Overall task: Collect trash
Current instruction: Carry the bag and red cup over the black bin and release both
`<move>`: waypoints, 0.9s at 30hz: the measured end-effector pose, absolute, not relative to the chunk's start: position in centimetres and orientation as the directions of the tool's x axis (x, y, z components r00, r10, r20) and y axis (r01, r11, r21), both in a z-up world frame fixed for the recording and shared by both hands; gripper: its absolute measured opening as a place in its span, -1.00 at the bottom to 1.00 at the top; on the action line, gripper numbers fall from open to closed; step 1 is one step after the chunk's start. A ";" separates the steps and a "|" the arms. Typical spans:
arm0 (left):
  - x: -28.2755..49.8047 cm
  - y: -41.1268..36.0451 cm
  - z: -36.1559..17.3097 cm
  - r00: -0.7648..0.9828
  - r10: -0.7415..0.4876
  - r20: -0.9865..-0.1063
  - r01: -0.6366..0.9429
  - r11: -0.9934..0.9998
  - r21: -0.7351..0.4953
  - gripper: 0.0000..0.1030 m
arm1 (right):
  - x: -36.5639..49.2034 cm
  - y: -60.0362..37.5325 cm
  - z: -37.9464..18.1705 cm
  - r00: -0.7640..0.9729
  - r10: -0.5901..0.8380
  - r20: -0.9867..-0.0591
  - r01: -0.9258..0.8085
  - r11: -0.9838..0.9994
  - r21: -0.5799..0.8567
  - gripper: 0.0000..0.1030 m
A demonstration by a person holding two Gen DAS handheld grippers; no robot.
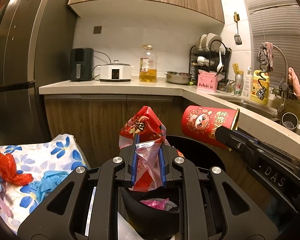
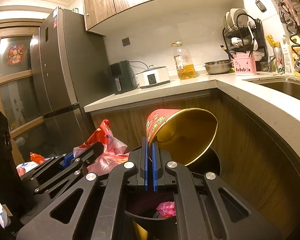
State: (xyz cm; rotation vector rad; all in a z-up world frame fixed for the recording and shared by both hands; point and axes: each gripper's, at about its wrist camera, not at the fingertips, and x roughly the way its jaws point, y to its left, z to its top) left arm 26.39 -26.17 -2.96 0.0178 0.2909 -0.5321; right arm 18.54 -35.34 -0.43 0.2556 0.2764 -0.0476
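Note:
My left gripper (image 1: 148, 140) is shut on a crumpled red and clear plastic bag (image 1: 144, 128) and holds it above the black trash bin (image 1: 210, 156). My right gripper (image 2: 149, 142) is shut on the rim of a red paper cup with a gold inside (image 2: 182, 134), tilted on its side over the same bin (image 2: 216, 162). The cup (image 1: 206, 124) and the right gripper (image 1: 230, 138) also show in the left wrist view. The bag (image 2: 108, 146) and the left gripper (image 2: 86, 152) also show in the right wrist view. Pink trash (image 2: 166, 209) lies inside the bin.
A floral cloth (image 1: 40, 160) at the left holds a red plastic wrapper (image 1: 8, 166) and blue gloves (image 1: 46, 182). An L-shaped counter (image 1: 114, 87) with appliances, an oil bottle (image 1: 148, 64), a dish rack and a sink (image 1: 256, 106) stands behind. A fridge (image 1: 30, 60) stands left.

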 end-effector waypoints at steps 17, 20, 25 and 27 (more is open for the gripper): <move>28.2 -26.9 -4.3 0.806 -0.500 -0.317 0.500 0.862 -0.088 -0.61 | 20.1 -36.2 -1.1 0.954 0.017 -0.298 0.066 0.962 0.266 -0.90; 28.3 -27.1 -4.4 0.796 -0.511 -0.324 0.512 0.855 -0.090 -0.54 | 20.1 -36.2 -1.2 0.954 0.020 -0.299 0.065 0.960 0.273 -0.84; 28.5 -27.2 -4.8 0.792 -0.509 -0.336 0.515 0.853 -0.079 -0.34 | 20.1 -36.1 -1.3 0.953 0.013 -0.304 0.073 0.960 0.271 -0.73; 28.5 -27.0 -5.0 0.787 -0.514 -0.341 0.519 0.850 -0.084 -0.14 | 20.0 -36.2 -1.3 0.952 0.011 -0.305 0.077 0.959 0.273 -0.67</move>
